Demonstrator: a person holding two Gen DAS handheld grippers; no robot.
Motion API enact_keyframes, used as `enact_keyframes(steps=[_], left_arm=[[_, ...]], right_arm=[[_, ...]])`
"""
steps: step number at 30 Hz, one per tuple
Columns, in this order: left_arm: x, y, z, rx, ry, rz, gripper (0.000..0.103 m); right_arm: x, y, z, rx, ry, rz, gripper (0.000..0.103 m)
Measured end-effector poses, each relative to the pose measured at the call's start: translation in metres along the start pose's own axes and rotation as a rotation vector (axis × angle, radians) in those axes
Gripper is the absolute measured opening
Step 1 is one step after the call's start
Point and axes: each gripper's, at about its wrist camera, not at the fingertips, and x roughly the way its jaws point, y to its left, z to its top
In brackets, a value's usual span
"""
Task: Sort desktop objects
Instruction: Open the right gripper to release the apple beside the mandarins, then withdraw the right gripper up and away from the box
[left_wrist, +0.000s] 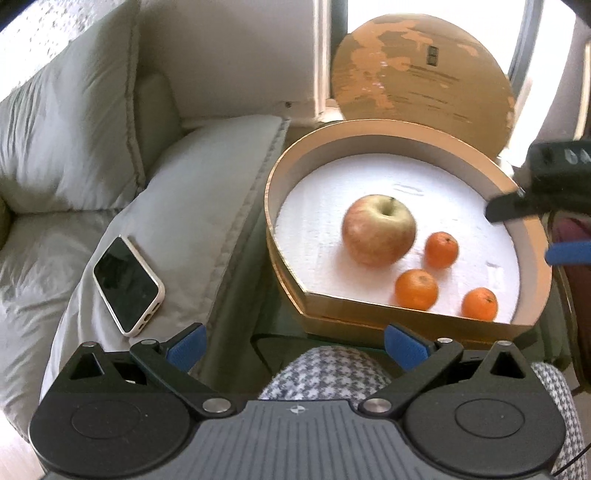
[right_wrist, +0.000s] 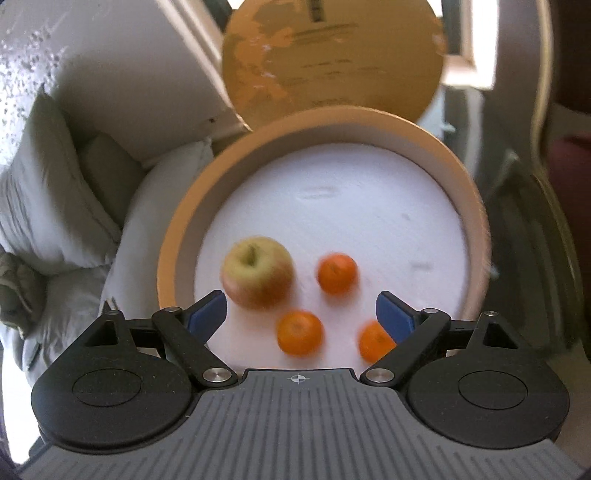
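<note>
Round tan cardboard box (right_wrist: 173, 254) with white foam floor sits on a dark glass desk (left_wrist: 273, 321) beside a grey cushioned sofa (left_wrist: 74, 155). Inside it: one red-yellow apple (right_wrist: 257, 272) and three small orange tangerines (right_wrist: 337, 273) (right_wrist: 300, 333) (right_wrist: 373, 341), all apart from each other, grouped toward the near side. Box's round cardboard lid (right_wrist: 332, 62) stands propped behind it. Black smartphone in a pale case (left_wrist: 128, 285) lies on the sofa cushion.

Right gripper (right_wrist: 301, 314): above the box, jaws wide apart, nothing between them. Left gripper (left_wrist: 294, 345): jaws wide apart, empty, near the box's front edge.
</note>
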Motion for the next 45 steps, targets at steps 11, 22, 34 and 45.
enact_keyframes(steps=[11,22,34,45], left_arm=[[-0.031,-0.025,-0.008,0.065,-0.046,-0.002,0.103],[-0.048,-0.039,-0.023,0.076,-0.035,-0.03,0.103],[-0.063,-0.04,-0.037,0.099,-0.061,-0.043,0.103],[-0.065,-0.015,-0.048,0.037,-0.061,-0.088,0.103]], right_arm=[[-0.054,-0.041,-0.037,0.055,-0.038,0.052,0.092],[-0.08,-0.063,-0.068,0.052,-0.054,0.056,0.092],[-0.094,-0.069,-0.088,0.074,-0.068,0.069,0.092],[-0.092,-0.045,-0.102,0.035,-0.044,0.031,0.092]])
